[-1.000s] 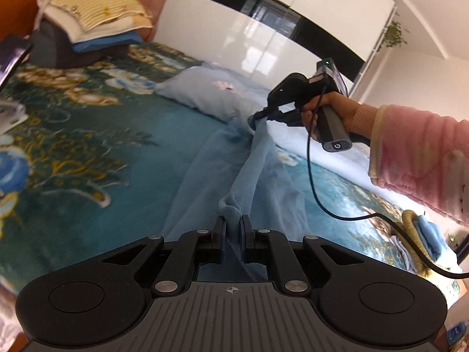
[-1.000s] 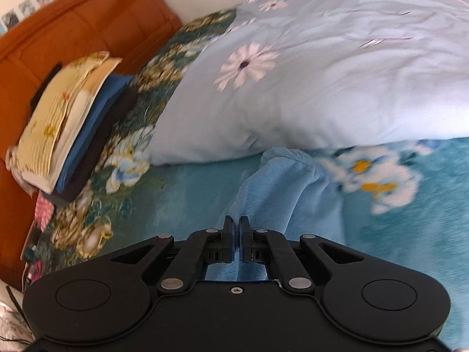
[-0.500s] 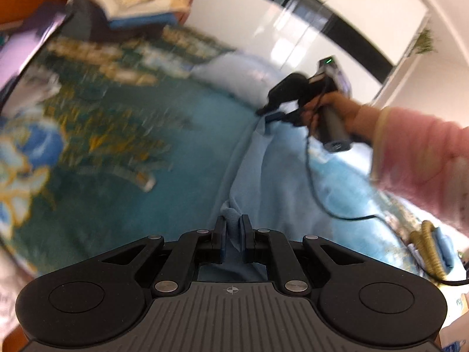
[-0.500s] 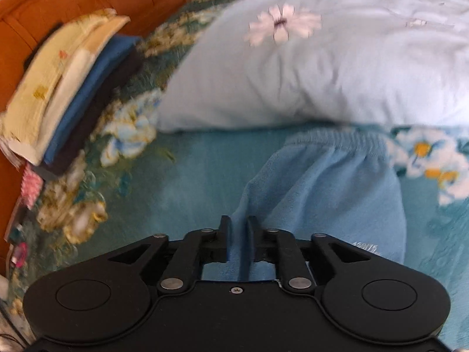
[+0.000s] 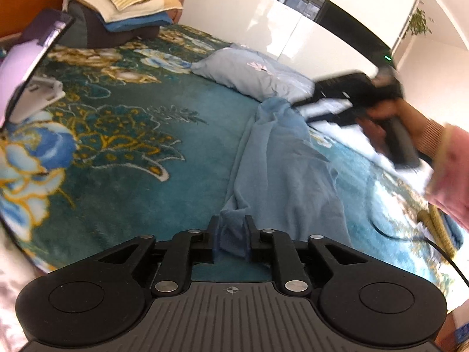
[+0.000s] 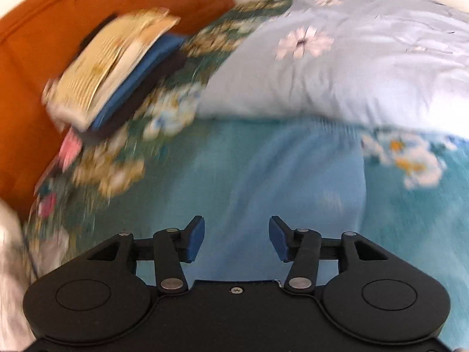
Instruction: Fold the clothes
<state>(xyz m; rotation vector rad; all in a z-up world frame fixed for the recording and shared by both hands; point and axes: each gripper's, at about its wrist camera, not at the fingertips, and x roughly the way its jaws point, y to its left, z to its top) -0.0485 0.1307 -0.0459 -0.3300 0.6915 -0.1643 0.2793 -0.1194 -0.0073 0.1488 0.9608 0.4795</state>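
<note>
A light blue fleece garment (image 5: 278, 161) lies stretched out on the teal flowered bedspread (image 5: 132, 161), reaching from my left gripper up to the pillow. My left gripper (image 5: 231, 231) has a raised fold of its near end between the pads, which still touch it while the jaws are opening. The right wrist view is blurred; there the garment (image 6: 293, 176) lies flat, its elastic end against the pillow. My right gripper (image 6: 236, 228) hovers over it with jaws opening and nothing between the blue pads. In the left wrist view the right gripper (image 5: 310, 99) is a blur beside the garment's far end.
A pale blue flowered pillow (image 6: 351, 73) lies across the far side of the bed. A stack of folded clothes (image 5: 126, 8) sits by the orange headboard (image 6: 88, 8). A phone on a stand (image 5: 32, 55) is at the left edge. A black cable (image 5: 439, 249) trails from the right hand.
My right gripper let go of the garment's far end, opened wide and drew away; that end now lies flat by the pillow. My left jaws have parted slightly around the fold.
</note>
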